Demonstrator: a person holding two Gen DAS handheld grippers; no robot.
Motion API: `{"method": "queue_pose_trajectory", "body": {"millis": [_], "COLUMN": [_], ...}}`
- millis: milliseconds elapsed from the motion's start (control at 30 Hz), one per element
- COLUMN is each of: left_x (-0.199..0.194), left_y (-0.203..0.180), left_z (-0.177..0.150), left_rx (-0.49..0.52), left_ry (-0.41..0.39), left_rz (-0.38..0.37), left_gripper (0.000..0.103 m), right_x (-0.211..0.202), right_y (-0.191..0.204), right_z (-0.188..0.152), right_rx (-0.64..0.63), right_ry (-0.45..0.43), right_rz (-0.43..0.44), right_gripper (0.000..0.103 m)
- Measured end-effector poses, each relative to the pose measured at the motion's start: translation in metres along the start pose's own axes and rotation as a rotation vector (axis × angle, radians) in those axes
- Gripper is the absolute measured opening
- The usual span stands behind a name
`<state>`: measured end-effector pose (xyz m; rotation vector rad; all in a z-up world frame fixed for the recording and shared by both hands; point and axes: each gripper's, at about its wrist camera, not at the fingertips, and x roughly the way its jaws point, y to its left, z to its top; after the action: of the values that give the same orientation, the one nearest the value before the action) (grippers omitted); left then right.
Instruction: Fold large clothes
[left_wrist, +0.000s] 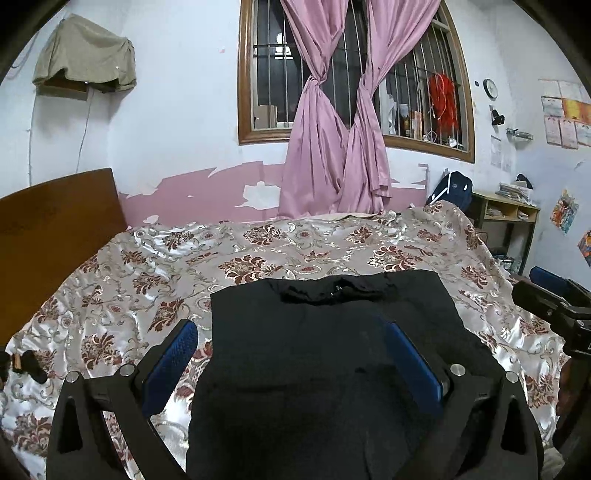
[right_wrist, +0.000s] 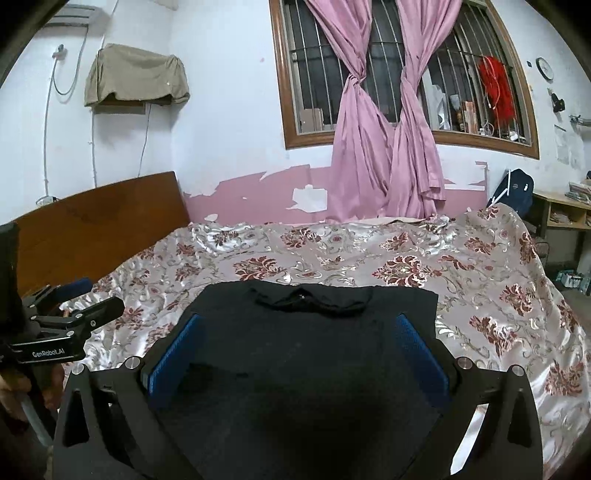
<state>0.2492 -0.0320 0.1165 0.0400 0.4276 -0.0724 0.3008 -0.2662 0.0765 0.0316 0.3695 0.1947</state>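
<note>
A black garment (left_wrist: 325, 354) lies flat on the floral bedspread (left_wrist: 258, 258), its collar at the far end. It also fills the near middle of the right wrist view (right_wrist: 306, 354). My left gripper (left_wrist: 291, 328) is open above the garment's left part; its left finger is over the bedspread, its right finger over the cloth. My right gripper (right_wrist: 299, 325) is open above the garment, both blue pads (right_wrist: 177, 354) over black cloth. Neither holds anything. The right gripper shows at the right edge of the left wrist view (left_wrist: 554, 306), the left gripper at the left edge of the right wrist view (right_wrist: 66, 314).
A wooden headboard (left_wrist: 51, 229) stands at the bed's left. Pink curtains (left_wrist: 332, 147) hang at a barred window behind. A desk (left_wrist: 509, 214) and a blue backpack (left_wrist: 454, 188) stand at the right. Small dark items (left_wrist: 26, 365) lie on the bedspread's left edge.
</note>
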Motion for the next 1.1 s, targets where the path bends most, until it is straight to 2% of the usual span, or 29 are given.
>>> {"method": "queue_pose_trajectory", "body": {"millis": [333,567,800,967,1100], "left_x": [-0.039,-0.065,-0.084,-0.093,-0.091], "left_y": [0.005,0.013,0.018,0.018,0.017], "left_z": [-0.028,-0.073,-0.114,-0.153,-0.181], "left_rx": [-0.015,-0.018,0.016,0.089,0.114], "left_ry": [-0.009,0.012,0.039,0.107,0.213], "left_rz": [0.039,0.056,0.021,-0.006,-0.023], "left_gripper": [0.103,0.103,0.103,0.103,0.103], "right_x": [-0.041,-0.077,-0.11,-0.123,-0.128], "right_y": [0.005,0.009,0.015,0.018,0.019], "right_z": [-0.027,-0.059,-0.089,-0.111,-0.135], "right_rx": [-0.017,-0.052,-0.115,-0.18,-0.234], "right_ry": [-0.024,-0.016,-0.007,0.042,0.121], "right_rz": [-0.001,-0.025,-0.052,-0.05,-0.042], "right_gripper": [0.101,0.101,0.101,0.101,0.101]}}
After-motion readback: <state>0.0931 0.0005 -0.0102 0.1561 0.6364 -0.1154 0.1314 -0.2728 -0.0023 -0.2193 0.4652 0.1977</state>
